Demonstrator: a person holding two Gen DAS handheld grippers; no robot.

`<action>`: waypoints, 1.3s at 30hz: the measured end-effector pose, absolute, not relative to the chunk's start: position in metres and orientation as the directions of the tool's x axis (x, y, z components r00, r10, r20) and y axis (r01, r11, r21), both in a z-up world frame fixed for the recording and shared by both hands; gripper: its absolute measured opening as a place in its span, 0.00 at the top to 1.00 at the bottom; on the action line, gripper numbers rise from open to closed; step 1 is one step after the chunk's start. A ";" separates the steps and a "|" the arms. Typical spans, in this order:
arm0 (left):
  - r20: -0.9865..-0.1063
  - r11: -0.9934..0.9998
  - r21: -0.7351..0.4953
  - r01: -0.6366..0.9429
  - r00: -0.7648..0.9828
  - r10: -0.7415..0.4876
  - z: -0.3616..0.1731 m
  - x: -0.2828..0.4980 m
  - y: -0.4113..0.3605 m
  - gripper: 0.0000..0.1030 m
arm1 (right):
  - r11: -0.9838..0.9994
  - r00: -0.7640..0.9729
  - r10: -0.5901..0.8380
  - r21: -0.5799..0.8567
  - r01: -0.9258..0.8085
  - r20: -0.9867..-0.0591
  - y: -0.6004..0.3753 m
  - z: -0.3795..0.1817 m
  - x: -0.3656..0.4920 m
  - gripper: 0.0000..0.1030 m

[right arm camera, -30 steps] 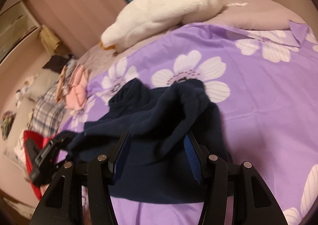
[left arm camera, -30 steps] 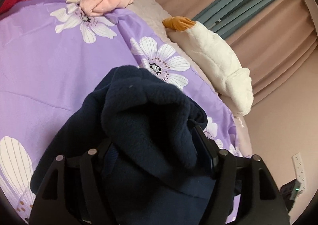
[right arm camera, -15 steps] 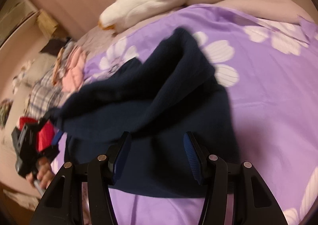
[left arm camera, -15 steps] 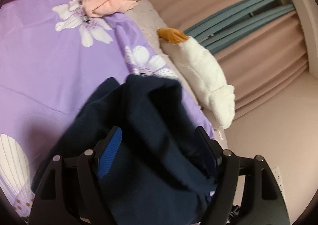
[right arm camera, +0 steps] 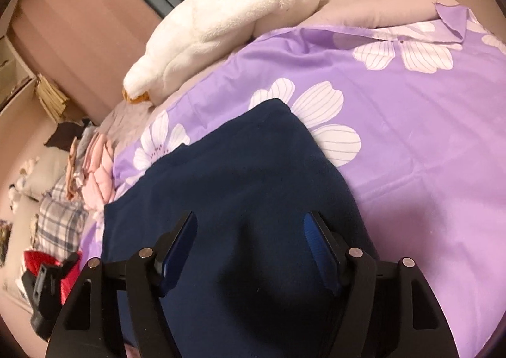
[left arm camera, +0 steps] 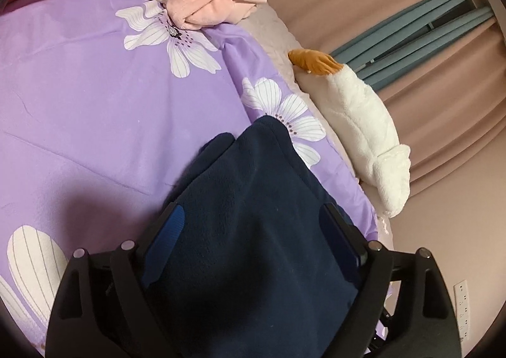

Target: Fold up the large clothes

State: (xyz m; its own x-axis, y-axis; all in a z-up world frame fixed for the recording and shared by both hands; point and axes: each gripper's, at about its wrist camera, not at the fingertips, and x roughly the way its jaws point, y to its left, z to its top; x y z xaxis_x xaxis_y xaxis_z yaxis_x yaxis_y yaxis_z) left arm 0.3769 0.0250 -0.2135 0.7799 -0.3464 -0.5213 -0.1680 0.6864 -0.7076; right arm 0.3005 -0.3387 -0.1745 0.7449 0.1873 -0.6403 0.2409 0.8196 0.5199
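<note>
Claws came first in both wrist views: the left claw (left arm camera: 249, 231) had its blue-padded fingers (left arm camera: 164, 241) spread wide apart, gripping nothing, and between them lay the navy fleece garment (left arm camera: 253, 215), passing under the pads without being pinched. The right claw (right arm camera: 249, 237) stood the same way, jaws released, blue pads (right arm camera: 319, 244) on either side of the same navy fleece garment (right arm camera: 240, 187). The garment lay flat on the bed's purple flowered sheet (left arm camera: 95, 98), with a straight folded edge showing in the right wrist view and one rounded corner reaching onto a white flower print (right arm camera: 319, 117). In the left wrist view a second layer of the fleece peeked out from beneath the upper layer at its far end. Beyond the garment, along the far side of the bed, rested a white plush duck (left arm camera: 363, 130) with an orange bill, beside pink curtains (left arm camera: 442, 79). A heap of pink and beige clothes (left arm camera: 205, 0) sat at the corner of the sheet, well apart from the fleece. At the left edge of the right wrist view, the other claw's black body (right arm camera: 44, 291) showed against something red (right arm camera: 68, 279).
</note>
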 end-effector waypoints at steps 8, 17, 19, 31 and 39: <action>-0.585 0.692 -0.647 -0.320 0.791 -0.182 -0.215 0.371 0.046 0.11 | 0.813 0.748 0.134 0.504 0.292 -0.649 -0.343 -0.171 0.294 0.26; -0.706 0.632 -0.659 -0.407 0.625 -0.333 -0.261 0.398 0.052 0.08 | 0.792 0.641 -0.065 0.351 0.500 -0.765 -0.358 -0.185 0.299 0.14; -0.712 0.661 -0.639 -0.394 0.628 -0.314 -0.259 0.399 0.048 0.07 | 0.766 0.616 -0.015 0.387 0.513 -0.787 -0.367 -0.196 0.302 0.14; -0.718 0.671 -0.626 -0.397 0.629 -0.298 -0.258 0.394 0.043 0.05 | 0.715 0.594 0.101 0.474 0.515 -0.798 -0.375 -0.211 0.302 0.14; -0.678 0.593 -0.706 -0.388 0.614 -0.405 -0.261 0.368 0.054 0.05 | 0.668 0.589 0.173 0.534 0.518 -0.789 -0.380 -0.213 0.278 0.14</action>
State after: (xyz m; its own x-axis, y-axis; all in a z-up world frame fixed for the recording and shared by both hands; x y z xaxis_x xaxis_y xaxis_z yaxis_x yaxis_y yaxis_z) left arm 0.3681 0.0538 -0.2615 0.6139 -0.4049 -0.6776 -0.3876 0.5933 -0.7056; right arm 0.2781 -0.3798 -0.2127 0.5890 0.1734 -0.7893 0.5182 0.6684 0.5336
